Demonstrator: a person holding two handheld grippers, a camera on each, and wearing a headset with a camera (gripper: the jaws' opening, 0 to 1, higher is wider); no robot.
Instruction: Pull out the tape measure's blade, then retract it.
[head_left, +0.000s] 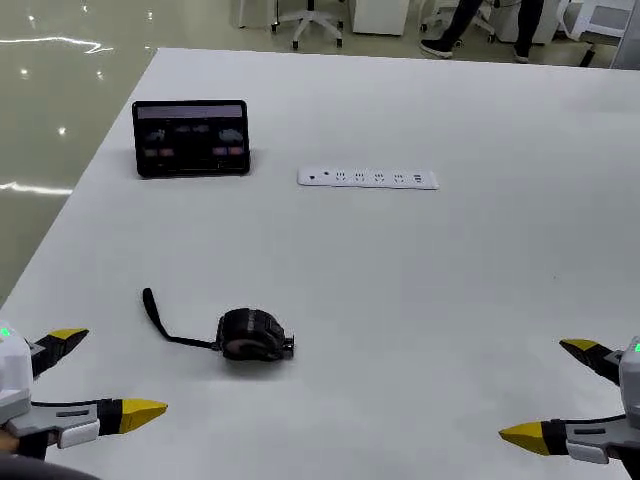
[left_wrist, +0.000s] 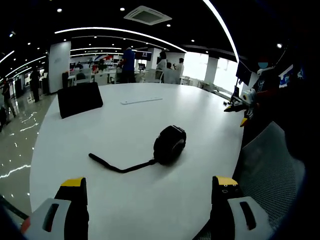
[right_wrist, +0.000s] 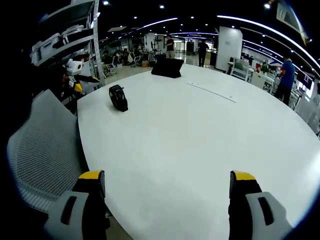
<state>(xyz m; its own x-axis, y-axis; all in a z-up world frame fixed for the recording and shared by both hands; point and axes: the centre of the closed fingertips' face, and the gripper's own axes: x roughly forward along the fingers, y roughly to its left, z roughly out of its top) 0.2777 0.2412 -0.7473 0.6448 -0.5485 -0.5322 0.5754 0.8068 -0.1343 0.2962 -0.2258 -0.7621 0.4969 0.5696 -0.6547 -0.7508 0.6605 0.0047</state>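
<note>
1. I read the left gripper (head_left: 112, 372) as released: its yellow-tipped jaws stand wide apart and grasp nothing.
2. I read the right gripper (head_left: 545, 390) as released too, with its jaws spread and nothing between them.
3. Both grippers hover at the near edge of the table (head_left: 420, 290), well apart from each other.
4. The tape measure (head_left: 255, 335) lies on the table ahead of the left gripper, slightly toward the right gripper. It is near the left jaws but does not touch them.
5. From the right gripper, the tape measure sits far off to the left, well apart from the jaws.
6. The strap (head_left: 160, 322) trails from the case across the table, directly ahead of the left gripper.
7. A small tab projects from the case on the side facing the right gripper.
8. A tablet (head_left: 190, 138) stands far ahead of the left gripper, beyond the tape measure.
9. A power strip (head_left: 367, 178) lies flat far ahead, between the lines of the two grippers.
10. In the left gripper view, a mesh chair (left_wrist: 272, 170) sits just right of the jaws.
</note>
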